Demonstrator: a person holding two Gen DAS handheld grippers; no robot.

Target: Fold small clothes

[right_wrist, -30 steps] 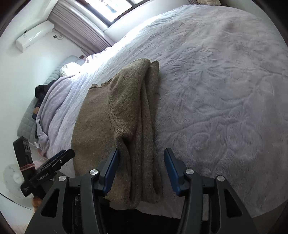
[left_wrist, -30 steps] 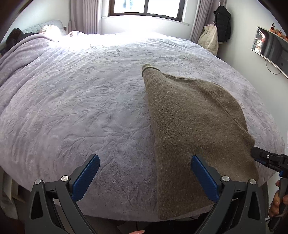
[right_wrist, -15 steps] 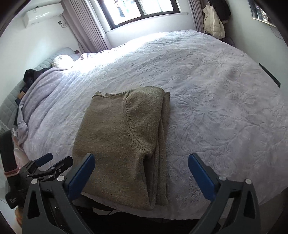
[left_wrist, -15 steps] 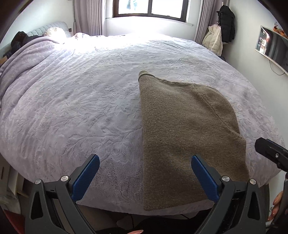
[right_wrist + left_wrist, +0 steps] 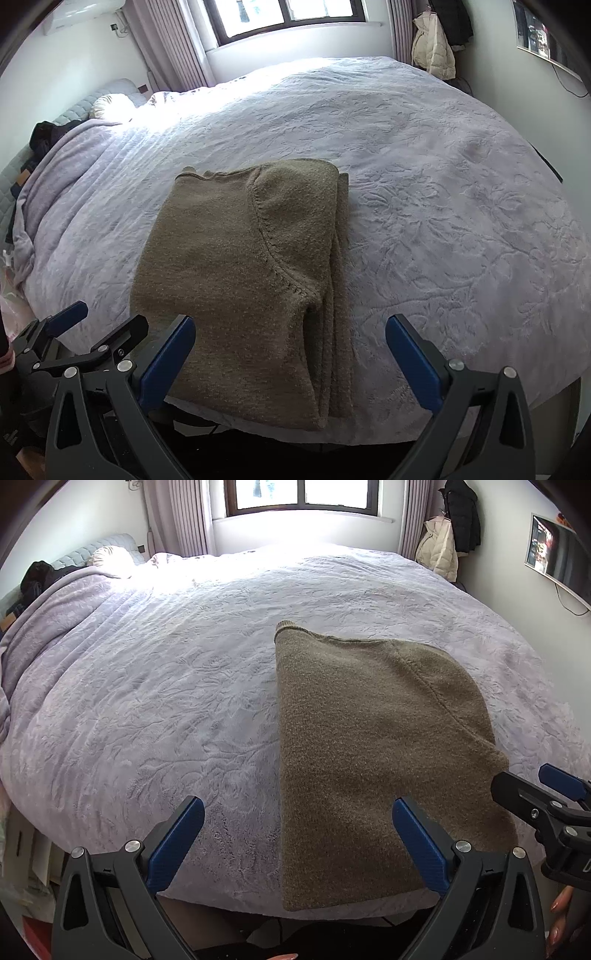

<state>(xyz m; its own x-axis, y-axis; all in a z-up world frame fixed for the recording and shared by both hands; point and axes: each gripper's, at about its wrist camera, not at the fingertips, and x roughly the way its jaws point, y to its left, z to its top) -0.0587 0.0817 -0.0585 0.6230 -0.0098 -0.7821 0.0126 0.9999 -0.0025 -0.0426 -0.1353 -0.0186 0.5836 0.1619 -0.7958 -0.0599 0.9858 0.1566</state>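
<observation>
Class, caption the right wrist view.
Open right gripper above a folded olive-brown knit sweater on a lilac embossed bedspread.

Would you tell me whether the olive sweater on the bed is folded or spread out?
Folded: the olive sweater lies as a compact rectangle with stacked layers along its right edge.

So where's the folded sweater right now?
The olive knit sweater lies folded on the lavender bedspread at the bed's near edge, left of centre in the right wrist view, touched by neither open hand-held gripper.
</observation>
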